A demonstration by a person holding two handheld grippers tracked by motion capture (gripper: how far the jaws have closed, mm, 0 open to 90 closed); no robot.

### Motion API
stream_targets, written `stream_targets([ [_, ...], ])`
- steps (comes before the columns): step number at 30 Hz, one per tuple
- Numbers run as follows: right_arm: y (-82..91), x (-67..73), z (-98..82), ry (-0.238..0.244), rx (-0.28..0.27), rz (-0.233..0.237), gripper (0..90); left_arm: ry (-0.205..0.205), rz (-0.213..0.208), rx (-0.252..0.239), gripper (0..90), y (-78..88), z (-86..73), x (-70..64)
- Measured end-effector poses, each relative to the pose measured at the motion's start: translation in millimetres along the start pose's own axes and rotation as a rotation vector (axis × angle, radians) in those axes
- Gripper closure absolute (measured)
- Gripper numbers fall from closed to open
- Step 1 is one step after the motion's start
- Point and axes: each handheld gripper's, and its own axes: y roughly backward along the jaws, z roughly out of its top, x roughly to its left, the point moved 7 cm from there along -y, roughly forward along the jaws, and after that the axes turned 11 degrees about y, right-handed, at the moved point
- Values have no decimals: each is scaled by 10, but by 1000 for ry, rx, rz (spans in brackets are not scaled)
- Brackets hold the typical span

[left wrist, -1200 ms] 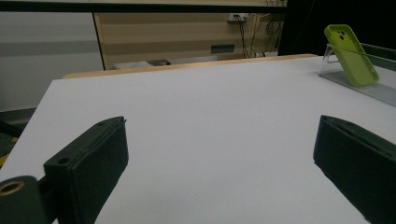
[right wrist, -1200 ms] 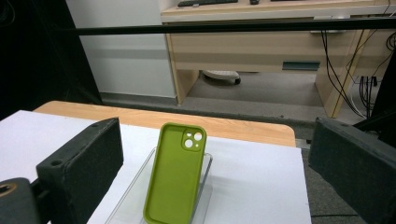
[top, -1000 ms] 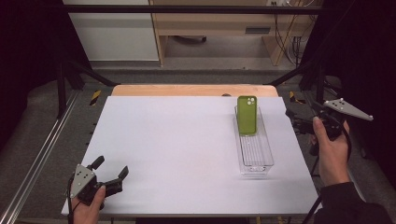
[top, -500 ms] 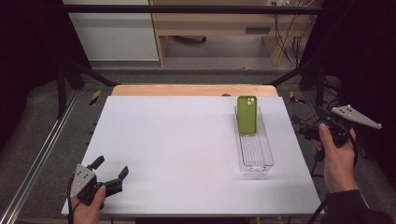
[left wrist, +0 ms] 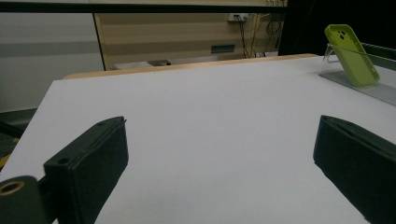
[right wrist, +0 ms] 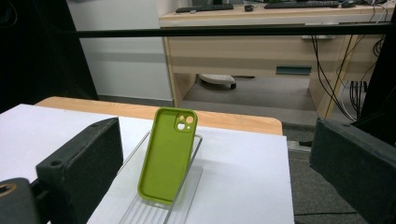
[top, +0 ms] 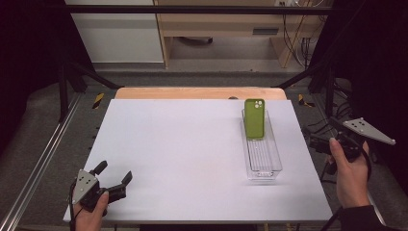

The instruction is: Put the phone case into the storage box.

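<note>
Your right tool (top: 321, 142): jaws wide, empty, off tabletop (top: 183, 144) edge, nearest green phone case (top: 254, 118). Case leans in clear tray (top: 262, 166), left of tool. Left tool (top: 114, 179): wide, empty, far.

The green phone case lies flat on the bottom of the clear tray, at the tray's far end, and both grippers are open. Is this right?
Not quite. The green phone case does not lie flat: it stands tilted, leaning against the far end wall of the clear tray, as the right gripper view shows. The left gripper and right gripper are open.
</note>
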Motion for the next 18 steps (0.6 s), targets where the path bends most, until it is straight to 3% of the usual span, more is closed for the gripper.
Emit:
stream_targets([
  [18,213,49,-179,30,-30,-5,27,-3,-1,1,27,0,0,-1],
])
